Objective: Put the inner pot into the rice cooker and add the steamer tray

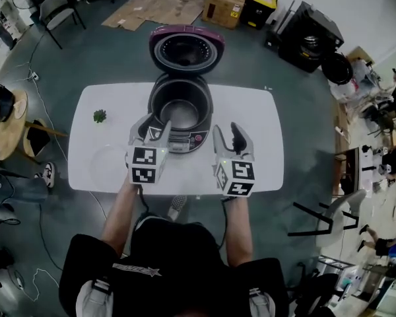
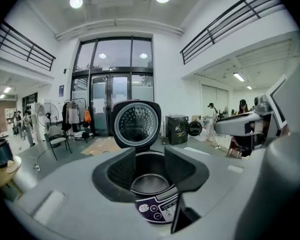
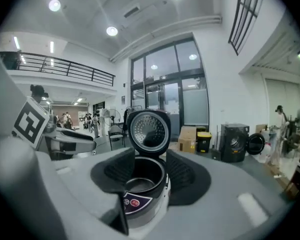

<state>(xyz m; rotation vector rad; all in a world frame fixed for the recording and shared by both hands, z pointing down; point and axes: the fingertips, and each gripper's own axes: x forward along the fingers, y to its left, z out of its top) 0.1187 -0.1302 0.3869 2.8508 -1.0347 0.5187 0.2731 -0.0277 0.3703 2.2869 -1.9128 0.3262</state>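
With the left gripper (image 1: 153,131) and right gripper (image 1: 230,139) jaws apart and empty, and the inner pot (image 1: 180,112) seated in the rice cooker (image 1: 156,98), pinch the rim of what looks like the pale steamer tray (image 1: 109,165), on the worktop (image 1: 264,144) left of the cooker, gently, as it is probably light, thin and slippery.

A: Where is the head view looking from?
B: It's looking steeply down from above the person onto the white table (image 1: 264,111) and the open rice cooker (image 1: 188,139).
A: And the gripper views?
B: Both are sitting low and close, facing nearly level along their jaws; all three are sharing the rice cooker
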